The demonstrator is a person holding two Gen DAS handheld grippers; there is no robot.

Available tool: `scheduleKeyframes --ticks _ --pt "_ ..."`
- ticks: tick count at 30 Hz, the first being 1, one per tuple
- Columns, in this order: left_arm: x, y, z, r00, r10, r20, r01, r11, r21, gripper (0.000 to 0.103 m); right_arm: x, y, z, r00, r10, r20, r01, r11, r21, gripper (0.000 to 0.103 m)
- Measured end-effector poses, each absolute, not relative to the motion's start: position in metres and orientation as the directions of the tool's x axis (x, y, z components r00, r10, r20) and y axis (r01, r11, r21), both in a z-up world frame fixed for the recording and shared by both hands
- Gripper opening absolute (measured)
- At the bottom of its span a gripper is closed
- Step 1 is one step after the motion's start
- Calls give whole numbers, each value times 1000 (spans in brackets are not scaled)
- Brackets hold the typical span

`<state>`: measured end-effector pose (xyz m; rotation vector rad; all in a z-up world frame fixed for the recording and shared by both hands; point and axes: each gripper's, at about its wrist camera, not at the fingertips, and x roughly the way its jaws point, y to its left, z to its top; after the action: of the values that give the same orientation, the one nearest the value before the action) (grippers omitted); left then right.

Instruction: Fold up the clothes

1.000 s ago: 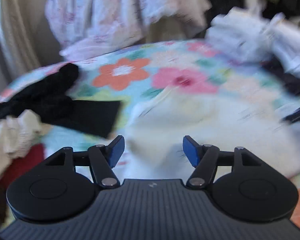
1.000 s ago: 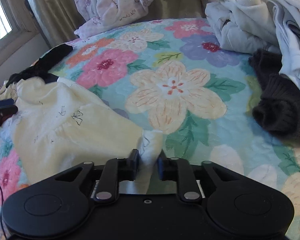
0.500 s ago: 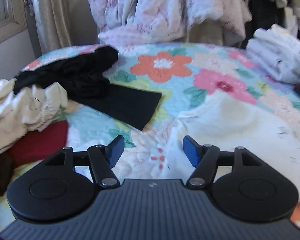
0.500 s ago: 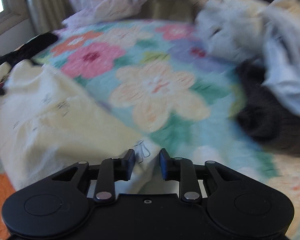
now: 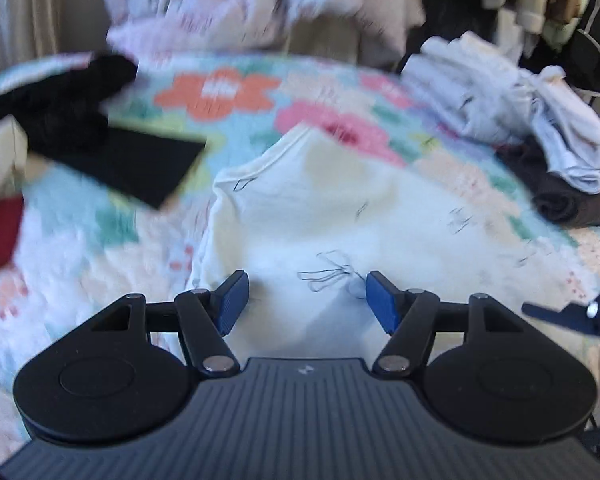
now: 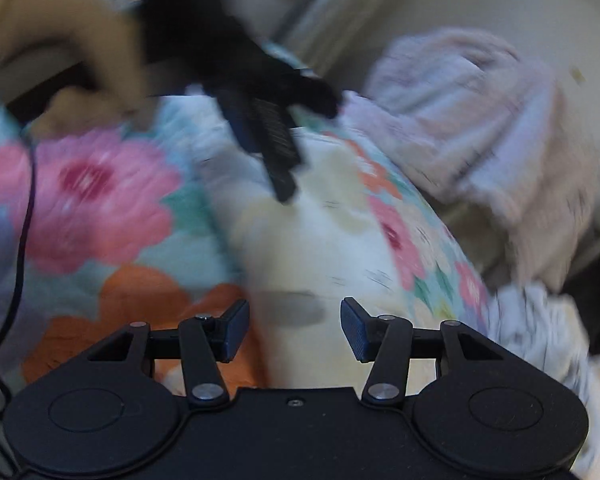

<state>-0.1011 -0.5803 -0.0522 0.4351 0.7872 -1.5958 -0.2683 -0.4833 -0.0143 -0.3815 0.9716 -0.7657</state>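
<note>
A cream garment (image 5: 340,216) with small dark prints lies spread on the floral quilt (image 5: 220,88). My left gripper (image 5: 306,300) is open and empty, just above the garment's near edge. My right gripper (image 6: 294,330) is open and empty over the same garment (image 6: 328,240), which is blurred in the right wrist view. The left gripper (image 6: 268,136) and the hand holding it show across the garment in the right wrist view. A tip of the right gripper (image 5: 568,314) shows at the right edge of the left wrist view.
Black clothes (image 5: 80,128) and a red item (image 5: 0,232) lie at the left. A pile of white clothes (image 5: 520,112) over a dark knit (image 5: 560,196) sits at the right. Pink patterned fabric (image 5: 240,0) hangs behind the bed. A cable (image 6: 24,216) runs along the left.
My right gripper has let go of the cream garment's corner, opened, and swung round to face the other way. My left gripper has moved right, over the garment.
</note>
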Motion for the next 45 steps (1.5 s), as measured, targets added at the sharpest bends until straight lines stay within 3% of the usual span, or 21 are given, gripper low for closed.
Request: scheduleKeyframes --ticks 7,9,11,13,15,18,22,25,29,33,36,39,41,45 --pt "-77 -579 -61 -187 -714 -675 952 37 -303 64 -244 -499 -48 153 -833 -533 337 550 -764 53" --pt "-67 -581 -62 -171 -716 -676 950 62 -306 66 -240 -512 -44 130 -835 -534 376 540 -753 53" --pt "-60 -583 -63 -179 -719 -671 944 67 -324 66 -237 -525 -40 109 -838 -535 415 528 -741 44" --pt "-50 -579 -64 -235 -722 -651 909 74 -411 65 -237 -528 -28 127 -846 -517 439 516 -736 19" --pt "-44 -573 -57 -282 -728 -625 886 53 -461 65 -239 -531 -11 138 -857 -497 494 494 -715 17" --pt "-46 -562 -34 -296 -756 -584 899 -14 -438 65 -254 -537 26 170 -861 -479 649 464 -603 17" --pt "-45 -550 -9 -340 -806 -484 872 -78 -484 65 -265 -526 56 257 -854 -452 702 487 -520 16" --pt "-54 -547 4 -311 -815 -489 912 -110 -396 65 -269 -518 76 328 -836 -439 729 520 -446 17" --pt "-51 -532 17 -377 -798 -470 893 -178 -414 65 -273 -517 98 474 -764 -438 771 600 -211 17" --pt "-41 -503 29 -364 -816 -450 882 -146 -448 65 -292 -540 108 685 -616 -389 723 641 257 18" --pt "-32 -490 38 -338 -846 -413 881 -130 -455 66 -309 -564 94 807 -511 -296 574 561 597 19" --pt "-27 -486 44 -345 -857 -383 869 -137 -476 66 -326 -590 61 895 -423 -143 322 388 864 19" --pt "-31 -493 40 -336 -853 -399 875 -127 -467 66 -334 -606 33 915 -395 -82 197 259 946 19" --pt "-53 -528 -1 -345 -788 -510 890 -103 -444 66 -345 -641 -19 903 -397 -165 226 111 968 20"
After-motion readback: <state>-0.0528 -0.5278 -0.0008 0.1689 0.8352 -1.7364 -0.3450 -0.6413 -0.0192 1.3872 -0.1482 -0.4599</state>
